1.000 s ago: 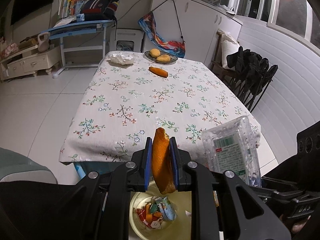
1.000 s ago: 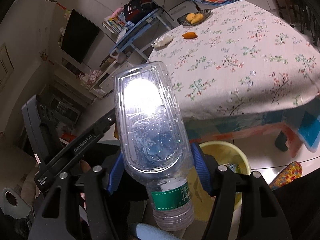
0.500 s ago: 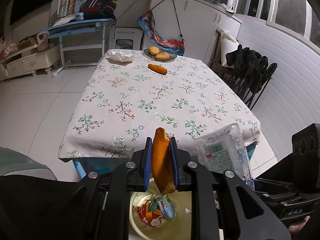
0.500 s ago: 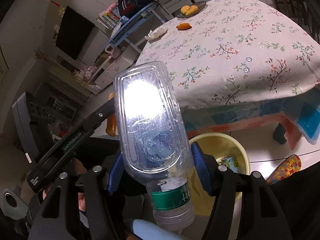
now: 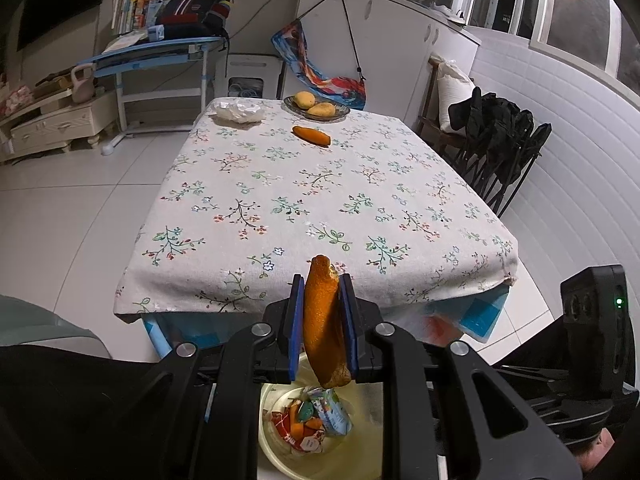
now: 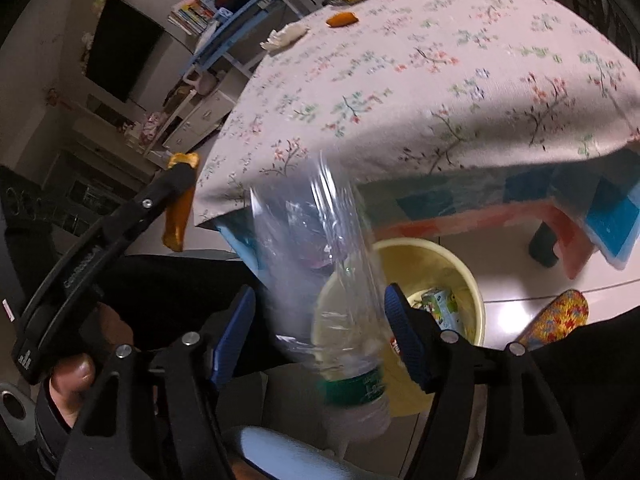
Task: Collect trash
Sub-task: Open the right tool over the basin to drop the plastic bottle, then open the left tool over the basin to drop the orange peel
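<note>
My left gripper [image 5: 320, 280] is shut on a strip of orange peel [image 5: 323, 320], held upright over the yellow bin [image 5: 276, 448], which has wrappers in it. In the right wrist view a clear plastic bottle [image 6: 316, 248] with a green label sits blurred between the pads of my right gripper [image 6: 320, 292], cap end down, over the bin [image 6: 472, 280]. The right jaws are opening and a gap shows beside the left pad. The left gripper [image 6: 180, 176] and its peel [image 6: 176, 220] show at left.
The floral-clothed table [image 5: 320, 200] stands just beyond the bin. At its far end lie another orange peel [image 5: 311, 135], a crumpled white tissue [image 5: 238, 112] and a plate of fruit [image 5: 316, 108]. Folded chairs with dark jackets [image 5: 500, 136] stand to the right.
The right jaws have spread and the bottle has slipped lower and tilted between them. It has dropped out of the left wrist view. The left gripper and its peel have kept still.
</note>
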The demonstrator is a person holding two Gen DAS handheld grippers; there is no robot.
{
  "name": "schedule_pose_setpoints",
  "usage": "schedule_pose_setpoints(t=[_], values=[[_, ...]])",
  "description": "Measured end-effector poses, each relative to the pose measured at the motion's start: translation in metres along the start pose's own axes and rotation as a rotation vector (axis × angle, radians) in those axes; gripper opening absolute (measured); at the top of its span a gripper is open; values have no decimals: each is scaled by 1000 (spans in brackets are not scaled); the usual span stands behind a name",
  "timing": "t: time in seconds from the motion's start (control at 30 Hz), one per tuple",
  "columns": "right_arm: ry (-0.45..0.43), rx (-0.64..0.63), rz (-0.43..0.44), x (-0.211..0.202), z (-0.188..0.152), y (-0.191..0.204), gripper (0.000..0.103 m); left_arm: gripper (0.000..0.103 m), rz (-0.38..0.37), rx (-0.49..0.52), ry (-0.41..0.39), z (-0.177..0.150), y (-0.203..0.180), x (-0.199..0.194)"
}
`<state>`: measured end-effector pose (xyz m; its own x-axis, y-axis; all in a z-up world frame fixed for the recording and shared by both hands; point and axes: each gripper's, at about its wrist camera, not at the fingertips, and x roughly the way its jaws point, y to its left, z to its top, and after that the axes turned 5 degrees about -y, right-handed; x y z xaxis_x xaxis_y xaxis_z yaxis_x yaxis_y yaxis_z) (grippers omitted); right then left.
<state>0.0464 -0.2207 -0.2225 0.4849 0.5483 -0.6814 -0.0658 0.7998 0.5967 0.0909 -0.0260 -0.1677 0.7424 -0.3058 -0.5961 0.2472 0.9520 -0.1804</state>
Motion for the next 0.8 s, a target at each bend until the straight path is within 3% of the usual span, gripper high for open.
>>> schedule_pose_setpoints(t=[0.43, 0.8], values=[[-66, 39, -32, -12, 6, -6, 72, 17, -50, -10, 30, -7, -3, 0], [-122, 64, -38, -22, 11, -11, 74, 19, -116, -10, 151, -27, -13, 13]])
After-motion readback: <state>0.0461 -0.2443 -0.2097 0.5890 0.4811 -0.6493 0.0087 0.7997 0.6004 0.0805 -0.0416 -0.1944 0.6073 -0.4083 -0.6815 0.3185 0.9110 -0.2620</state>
